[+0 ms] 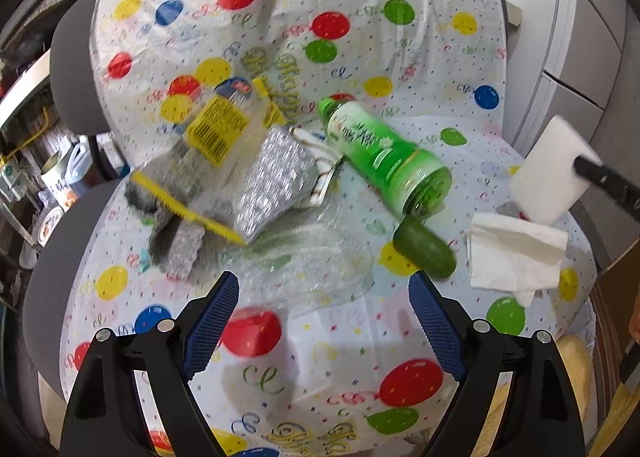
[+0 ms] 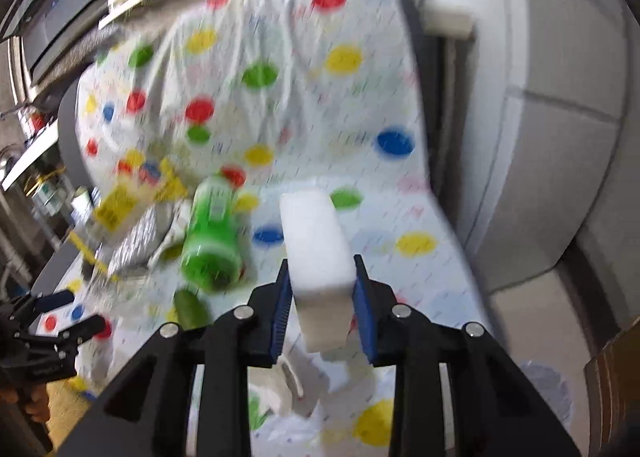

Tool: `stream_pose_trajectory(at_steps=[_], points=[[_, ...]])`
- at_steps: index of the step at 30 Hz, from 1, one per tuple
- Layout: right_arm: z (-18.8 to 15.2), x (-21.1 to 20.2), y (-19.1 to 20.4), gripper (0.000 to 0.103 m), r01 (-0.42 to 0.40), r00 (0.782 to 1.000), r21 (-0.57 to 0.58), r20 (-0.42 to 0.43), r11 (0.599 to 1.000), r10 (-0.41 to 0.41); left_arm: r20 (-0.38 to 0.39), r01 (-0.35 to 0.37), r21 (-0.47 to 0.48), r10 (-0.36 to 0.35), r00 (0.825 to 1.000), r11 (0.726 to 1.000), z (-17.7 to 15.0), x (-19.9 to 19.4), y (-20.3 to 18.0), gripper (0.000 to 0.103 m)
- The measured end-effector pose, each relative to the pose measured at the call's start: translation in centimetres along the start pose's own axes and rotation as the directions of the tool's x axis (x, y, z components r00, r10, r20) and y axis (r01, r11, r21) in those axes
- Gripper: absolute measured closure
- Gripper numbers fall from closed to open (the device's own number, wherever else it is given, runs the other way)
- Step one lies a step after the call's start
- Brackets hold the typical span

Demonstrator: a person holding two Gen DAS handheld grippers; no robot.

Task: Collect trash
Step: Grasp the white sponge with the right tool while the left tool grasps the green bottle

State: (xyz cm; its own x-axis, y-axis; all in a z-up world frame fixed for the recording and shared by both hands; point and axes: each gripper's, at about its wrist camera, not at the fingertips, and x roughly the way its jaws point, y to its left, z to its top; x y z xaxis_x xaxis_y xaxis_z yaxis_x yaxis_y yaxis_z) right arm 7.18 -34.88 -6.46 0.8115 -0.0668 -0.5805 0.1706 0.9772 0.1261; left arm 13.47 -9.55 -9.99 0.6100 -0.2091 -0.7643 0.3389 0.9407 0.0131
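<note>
A chair seat under a balloon-print plastic sheet [image 1: 280, 369] carries the trash. On it lie a green bottle [image 1: 384, 157] on its side, a small dark green cucumber-like piece [image 1: 424, 251], a crumpled white tissue [image 1: 516, 253], a crinkled clear plastic film [image 1: 320, 257], a silver scouring pad [image 1: 276, 181] and a yellow-labelled pad pack [image 1: 216, 137]. My left gripper [image 1: 324, 281] hangs open just above the clear film, holding nothing. My right gripper [image 2: 321, 262] is shut on a white foam block [image 2: 316, 241], lifted off the seat at its right side; the same block [image 1: 550, 169] shows in the left wrist view.
The chair's back rises behind the items under the same sheet. White cabinet fronts [image 2: 560, 137] stand close on the right. A cardboard box edge [image 2: 612, 377] is at the lower right. Cluttered shelves and containers [image 1: 60, 177] fill the left side.
</note>
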Motion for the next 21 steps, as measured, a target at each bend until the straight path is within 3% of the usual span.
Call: stream_pose_trajectory(at_steps=[6,11,18,21], points=[[0.7,-1.3,-1.0,0.074,0.036,0.999,-0.024,0.041,0.999,-0.035,0.026,0.025,0.001,-0.025,0.999,1.000,3.7,0.9,-1.5,0.016],[0.0,-1.4,-1.5,0.074,0.068,0.996,-0.043,0.054,0.997,-0.066,-0.006,0.044,-0.048,-0.045,0.999,0.998,7.3,4.3,-2.9,0.016],[-0.3,-0.6,-2.7,0.074,0.081,0.995,-0.037,0.055,0.996,-0.079,-0.045,0.035,-0.161,-0.043,0.998,0.986,10.7,9.4,-4.0,0.016],[-0.4,0.2,-3.4,0.074,0.071,0.997,-0.022,0.041,0.997,-0.070,-0.073,-0.018,-0.179,0.005,0.997,0.984,11.9,11.8,-4.6,0.016]])
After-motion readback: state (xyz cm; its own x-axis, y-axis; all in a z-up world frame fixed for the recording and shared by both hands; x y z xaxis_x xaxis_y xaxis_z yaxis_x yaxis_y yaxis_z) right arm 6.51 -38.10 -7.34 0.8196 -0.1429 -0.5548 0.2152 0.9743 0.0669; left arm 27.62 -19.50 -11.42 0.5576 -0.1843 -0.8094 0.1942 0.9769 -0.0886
